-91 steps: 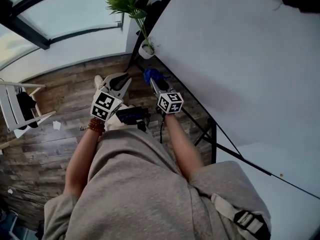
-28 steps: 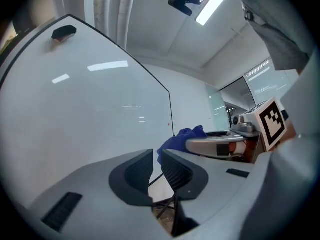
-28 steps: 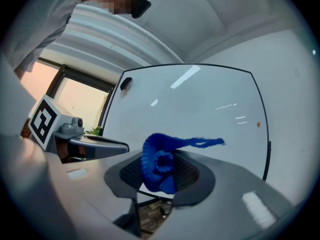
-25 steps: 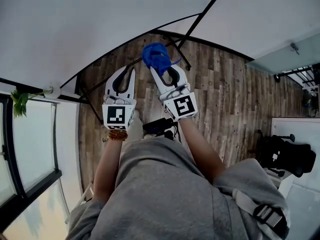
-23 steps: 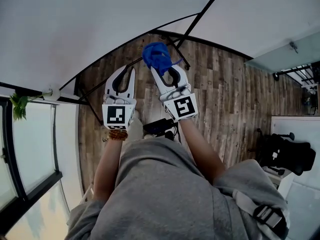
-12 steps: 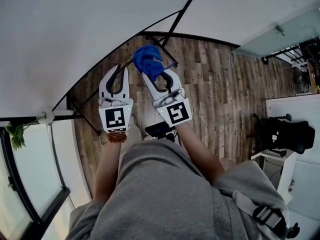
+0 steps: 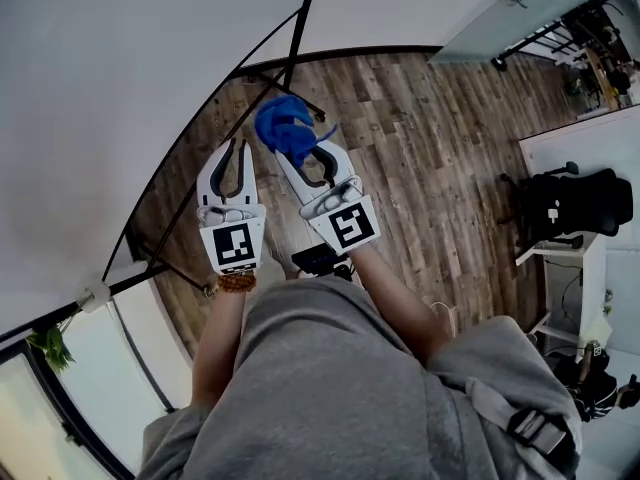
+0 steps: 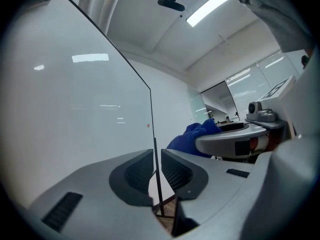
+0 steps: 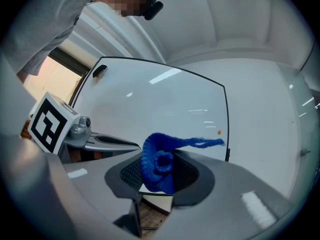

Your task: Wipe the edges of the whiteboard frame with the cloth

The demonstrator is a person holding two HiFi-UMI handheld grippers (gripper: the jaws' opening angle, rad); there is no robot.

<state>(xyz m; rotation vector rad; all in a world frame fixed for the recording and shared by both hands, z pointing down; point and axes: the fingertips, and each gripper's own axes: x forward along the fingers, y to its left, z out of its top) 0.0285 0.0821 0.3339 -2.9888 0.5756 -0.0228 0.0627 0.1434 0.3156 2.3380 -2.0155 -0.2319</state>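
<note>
A head view looks steeply down over my grey top and both forearms to a wooden floor (image 7: 420,138), with a large whiteboard (image 7: 120,88) filling the upper left. My right gripper (image 7: 300,150) is clamped on a bunched blue cloth (image 7: 283,128), which bulges out past the jaw tips. In the right gripper view the cloth (image 9: 157,169) sits squeezed between the two dark pads, and a thin strand of it trails off to the right. Beyond it is the pale board surface (image 9: 160,104), and the strand points toward the black frame (image 9: 227,119) at the board's right edge. In the head view the cloth lies just beside the frame (image 7: 303,13) near the board's lower corner, but I cannot tell whether it touches. My left gripper (image 7: 234,148) hangs just beside the right one, a little nearer the board. Its jaws are drawn almost together, with only a thin slit left between them and nothing in their grasp. In the left gripper view (image 8: 156,169) the frame's dark upright edge (image 8: 151,119) shows through that slit, well beyond the jaws. The blue cloth (image 8: 192,136) and the right gripper (image 8: 235,139) show to the right of it. A black office chair (image 7: 585,203) stands far off on the floor at the right.
</note>
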